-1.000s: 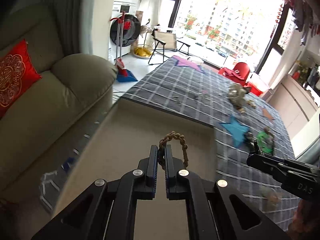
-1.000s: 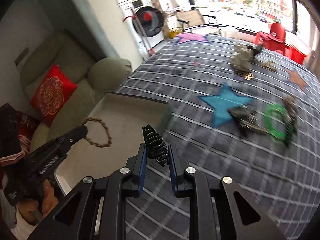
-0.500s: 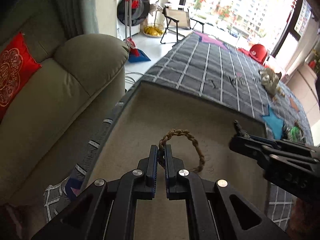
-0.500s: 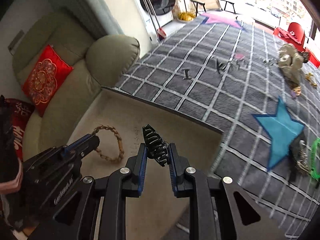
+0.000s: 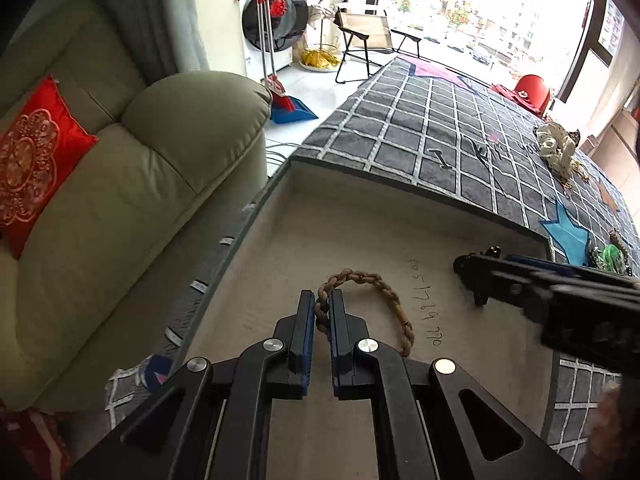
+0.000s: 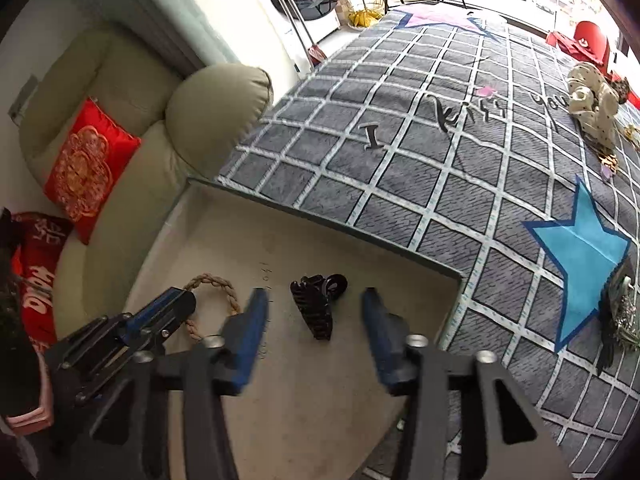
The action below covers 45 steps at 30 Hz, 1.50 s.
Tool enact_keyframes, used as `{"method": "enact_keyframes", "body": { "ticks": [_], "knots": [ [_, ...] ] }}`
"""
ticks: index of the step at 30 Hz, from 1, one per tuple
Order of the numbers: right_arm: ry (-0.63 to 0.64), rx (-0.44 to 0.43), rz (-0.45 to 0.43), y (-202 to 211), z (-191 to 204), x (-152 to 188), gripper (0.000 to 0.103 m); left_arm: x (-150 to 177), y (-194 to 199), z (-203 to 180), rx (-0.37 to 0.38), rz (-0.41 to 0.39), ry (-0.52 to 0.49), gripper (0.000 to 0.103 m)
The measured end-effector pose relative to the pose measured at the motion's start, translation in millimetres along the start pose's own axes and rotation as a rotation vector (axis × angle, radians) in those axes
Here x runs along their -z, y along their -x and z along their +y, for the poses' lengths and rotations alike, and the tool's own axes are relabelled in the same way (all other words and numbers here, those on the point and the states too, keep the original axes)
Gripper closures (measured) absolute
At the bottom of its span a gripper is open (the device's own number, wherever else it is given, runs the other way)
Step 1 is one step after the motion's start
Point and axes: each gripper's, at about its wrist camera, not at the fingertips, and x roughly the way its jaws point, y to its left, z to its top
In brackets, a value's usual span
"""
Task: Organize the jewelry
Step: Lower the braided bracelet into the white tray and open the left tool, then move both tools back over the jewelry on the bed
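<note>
The left gripper has its fingers pressed together on a braided brown bracelet, pinching one side of the loop while the rest of it lies on the pale floor of a shallow tray. Just beside it, the right gripper has just been opening its jaws; they now stand spread apart with a black hair clip lying loose on the tray floor between them, clear of both pads. The tray sits on a grey checked rug with a blue star on it. Further out on the rug lie a green bangle, other dark bits of jewelry and a spotted cloth bundle. Left of the tray stands a beige sofa with a red cushion.
</note>
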Motion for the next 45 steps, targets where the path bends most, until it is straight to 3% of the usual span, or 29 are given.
{"method": "enact_keyframes", "body": {
  "ticks": [16,17,18,19,21,28,30,33,35,37,45],
  "knots": [
    [-0.085,-0.027,-0.100,75.2,-32.8,40.2,0.042,4.7,5.5,-17.3,-0.009,0.000,-0.054,0.094],
    [-0.092,-0.029,-0.103,79.5,-36.1,44.0,0.042,5.0,5.1,-17.4,-0.014,0.001,-0.055,0.083],
    [-0.095,-0.029,-0.106,81.8,-38.2,47.2,0.042,5.3,5.1,-17.0,-0.013,0.002,-0.053,0.058],
    [-0.099,-0.028,-0.108,84.6,-40.4,49.9,0.042,5.6,5.5,-16.4,-0.018,0.000,-0.047,0.000],
    [-0.107,-0.029,-0.115,90.9,-45.7,56.7,0.042,6.4,11.1,-16.9,-0.055,-0.050,-0.046,0.000],
    [-0.133,-0.024,-0.136,108.2,-59.0,75.9,0.042,8.3,21.3,-24.1,-0.049,-0.056,-0.058,0.000],
    [-0.141,-0.015,-0.146,115.9,-64.3,83.7,0.031,11.4,29.5,-27.9,-0.055,-0.071,-0.068,0.000],
    [-0.151,-0.003,-0.160,127.1,-73.1,94.9,0.029,18.5,43.2,-30.9,-0.056,-0.088,-0.072,0.000],
    [-0.160,0.001,-0.169,134.5,-79.9,103.8,0.019,23.0,50.6,-36.6,-0.057,-0.096,-0.087,0.000],
    [-0.169,0.009,-0.178,141.8,-86.9,112.8,0.019,27.6,57.0,-41.6,-0.057,-0.097,-0.103,0.000],
    [-0.242,0.070,-0.208,170.5,-129.9,151.4,0.018,47.2,80.6,-73.4,0.073,-0.071,-0.135,0.001]
  ]
}}
